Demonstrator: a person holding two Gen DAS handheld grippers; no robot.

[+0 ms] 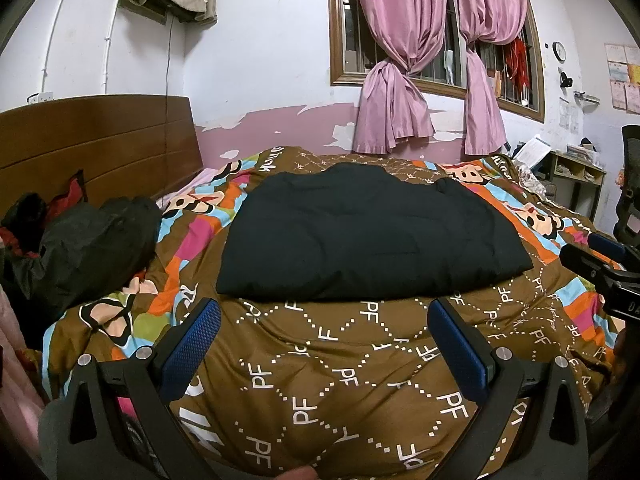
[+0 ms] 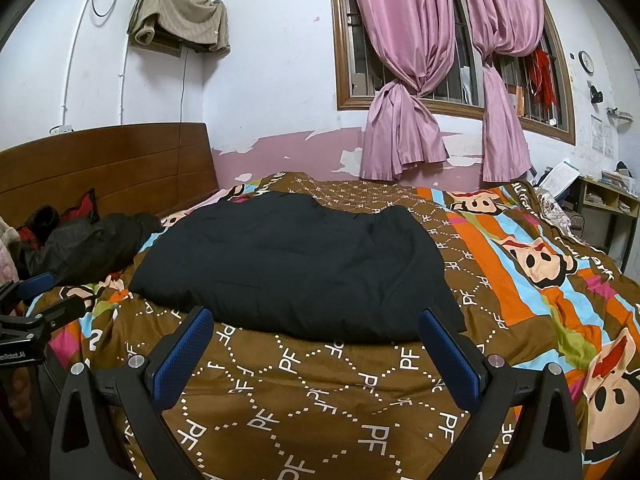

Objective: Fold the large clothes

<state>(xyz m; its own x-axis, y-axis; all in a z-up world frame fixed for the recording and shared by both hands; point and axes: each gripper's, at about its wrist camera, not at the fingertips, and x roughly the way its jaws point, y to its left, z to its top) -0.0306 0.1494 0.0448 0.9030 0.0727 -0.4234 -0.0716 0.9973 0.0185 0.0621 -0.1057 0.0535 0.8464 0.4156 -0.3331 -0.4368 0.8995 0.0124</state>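
A large black padded garment (image 1: pixel 368 236) lies folded into a flat rectangle in the middle of the bed; it also shows in the right wrist view (image 2: pixel 296 268). My left gripper (image 1: pixel 324 320) is open and empty, hovering just short of the garment's near edge. My right gripper (image 2: pixel 316 328) is open and empty, its tips at the garment's near edge. The right gripper also shows at the right edge of the left wrist view (image 1: pixel 600 264), and the left gripper at the left edge of the right wrist view (image 2: pixel 36 300).
The bed carries a brown patterned quilt (image 1: pixel 340 380) with cartoon prints. A heap of dark and red clothes (image 1: pixel 80 248) lies by the wooden headboard (image 1: pixel 100 144). Pink curtains (image 1: pixel 400 80) hang at the window. A shelf (image 1: pixel 576 172) and chair stand at right.
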